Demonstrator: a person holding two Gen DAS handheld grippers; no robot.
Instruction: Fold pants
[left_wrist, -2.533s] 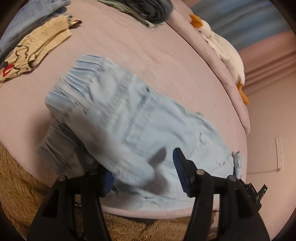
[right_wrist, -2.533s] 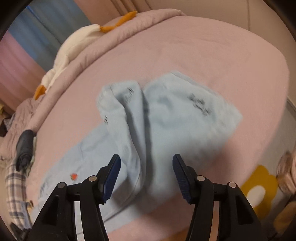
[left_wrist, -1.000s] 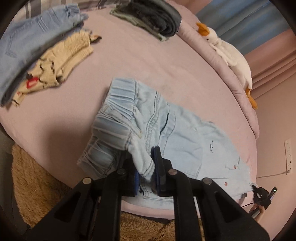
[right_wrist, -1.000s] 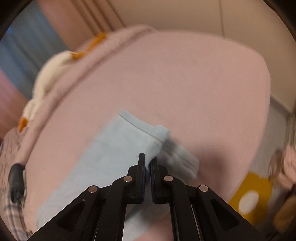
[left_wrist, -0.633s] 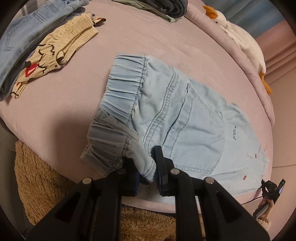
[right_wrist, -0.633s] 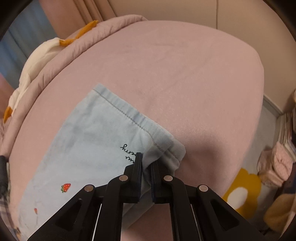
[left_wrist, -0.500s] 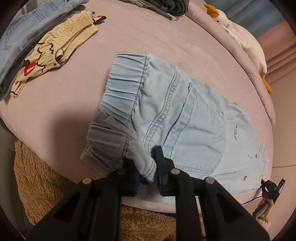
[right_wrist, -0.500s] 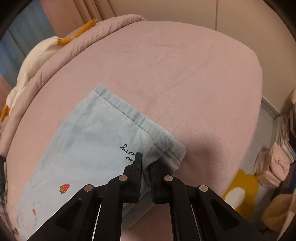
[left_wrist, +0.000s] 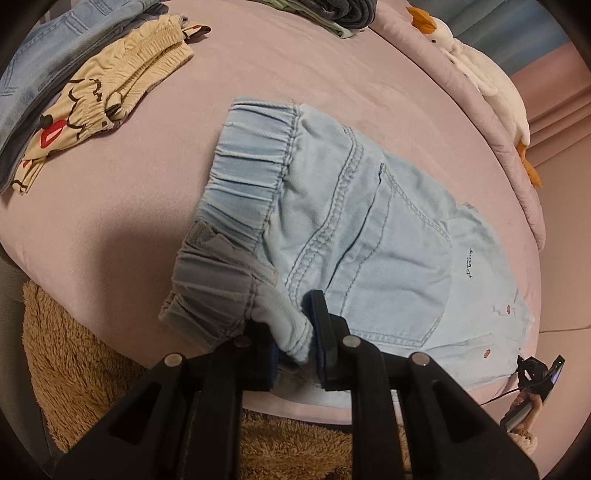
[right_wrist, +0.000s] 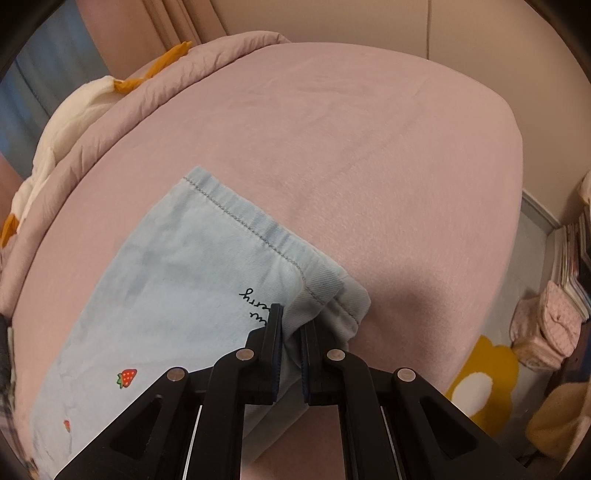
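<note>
Pink bed (left_wrist: 332, 74) fills both views, with a brown shaggy rug (left_wrist: 74, 369) below its near edge at 8 o'clock in the left wrist view. Far left on the bed: folded blue denim (left_wrist: 55, 48) and a cream printed garment (left_wrist: 110, 85) beside it. Dark folded clothes (left_wrist: 343, 14) at 12 o'clock, white goose plush (left_wrist: 487, 85) along the rolled quilt at 2 o'clock.

Light blue pants (left_wrist: 362, 236) lie folded lengthwise mid-bed, elastic waistband toward 11 o'clock, back pocket up. Left gripper (left_wrist: 291, 332) at 6 o'clock has a bunched waist corner between its jaws; jaws barely apart, pads touching the cloth on both sides.

Right wrist view: pants (right_wrist: 166, 295) hem end at centre-left, strawberry print at 8 o'clock. Right gripper (right_wrist: 291, 325) is pinched together on the hem corner. Yellow flower mat (right_wrist: 480, 387) on the floor at 4 o'clock.
</note>
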